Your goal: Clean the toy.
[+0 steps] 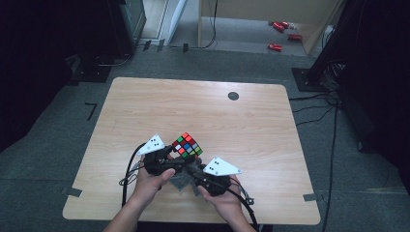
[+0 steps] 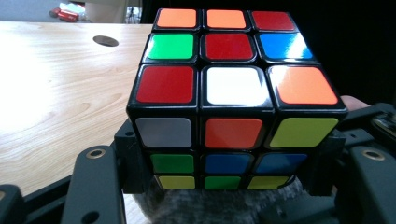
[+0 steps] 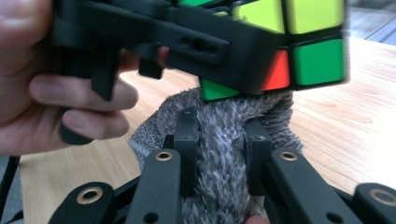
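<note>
Item one, as we record it: puzzle cube [image 2: 236,100], three-by-three, black frame, stickers scrambled; its upper face carries orange, orange, red, then green, red, blue, then red, white, orange. The face toward the left gripper view reads white, orange, yellow over green, blue, blue. We find it raised above the near middle of the surface [image 1: 251,121], pinched at both sides by the jaws of the left gripper [image 1: 167,157].

Item two: grey fuzzy cloth [image 3: 224,140], touching the cube's underside, clamped between the jaws of the right gripper [image 3: 219,156].

Setting: pale wood-grain surface with rounded corners and a dark round hole [image 1: 233,95] near its far edge; grey carpet around it; red objects [image 1: 275,47] on the floor beyond; dark surroundings
</note>
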`<state>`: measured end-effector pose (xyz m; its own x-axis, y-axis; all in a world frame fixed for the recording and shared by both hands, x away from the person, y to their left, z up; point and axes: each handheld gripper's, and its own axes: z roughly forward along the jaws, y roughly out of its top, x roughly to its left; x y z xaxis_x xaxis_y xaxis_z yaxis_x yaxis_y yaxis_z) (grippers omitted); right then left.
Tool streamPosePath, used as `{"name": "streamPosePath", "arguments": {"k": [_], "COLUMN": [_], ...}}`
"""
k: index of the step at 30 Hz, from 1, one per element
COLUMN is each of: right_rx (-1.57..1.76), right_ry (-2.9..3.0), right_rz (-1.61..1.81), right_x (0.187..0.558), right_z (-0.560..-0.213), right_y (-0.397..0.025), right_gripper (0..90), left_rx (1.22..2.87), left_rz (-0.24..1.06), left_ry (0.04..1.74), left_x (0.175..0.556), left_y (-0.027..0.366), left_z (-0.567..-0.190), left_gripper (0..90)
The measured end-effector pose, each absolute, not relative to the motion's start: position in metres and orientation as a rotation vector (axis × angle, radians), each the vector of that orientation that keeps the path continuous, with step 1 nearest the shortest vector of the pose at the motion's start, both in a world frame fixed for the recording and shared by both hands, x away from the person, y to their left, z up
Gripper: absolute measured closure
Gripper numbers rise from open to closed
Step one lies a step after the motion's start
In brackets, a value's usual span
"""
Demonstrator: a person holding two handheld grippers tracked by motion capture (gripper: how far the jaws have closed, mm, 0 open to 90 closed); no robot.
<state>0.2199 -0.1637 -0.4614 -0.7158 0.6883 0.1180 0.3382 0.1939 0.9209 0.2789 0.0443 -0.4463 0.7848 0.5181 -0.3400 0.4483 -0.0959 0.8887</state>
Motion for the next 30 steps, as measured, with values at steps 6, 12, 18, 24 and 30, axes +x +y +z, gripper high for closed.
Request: {"name": "streamPosePath", "arguments": {"k": [6, 12, 18, 24, 30], "right_rx": [1.065, 1.056, 1.019, 0.988, 0.92], "right_ry": [2.053, 2.111, 2.103, 2.115, 2.15], "right_rz": [1.553, 1.572, 1.581, 1.581, 1.563], "right_x": [0.23, 0.229, 0.228, 0.226, 0.224], "right_z": [-0.456, -0.463, -0.46, -0.46, -0.462], "right_y": [-0.186, -0.178, -0.181, -0.178, -0.172], "right_gripper": [74.1, 73.3, 73.9, 73.8, 73.8], "left_rx": [1.721, 1.738, 1.719, 1.711, 1.704], "left_rz": [0.069, 0.085, 0.081, 0.067, 0.087], "left_ry": [0.741, 0.761, 0.765, 0.774, 0.788], "left_x": [0.276, 0.278, 0.278, 0.279, 0.281], "left_y": [0.043, 0.042, 0.044, 0.046, 0.05], "left_z": [-0.445, -0.447, -0.445, -0.446, -0.445], "left_gripper": [35.3, 35.3, 35.3, 35.3, 35.3]}}
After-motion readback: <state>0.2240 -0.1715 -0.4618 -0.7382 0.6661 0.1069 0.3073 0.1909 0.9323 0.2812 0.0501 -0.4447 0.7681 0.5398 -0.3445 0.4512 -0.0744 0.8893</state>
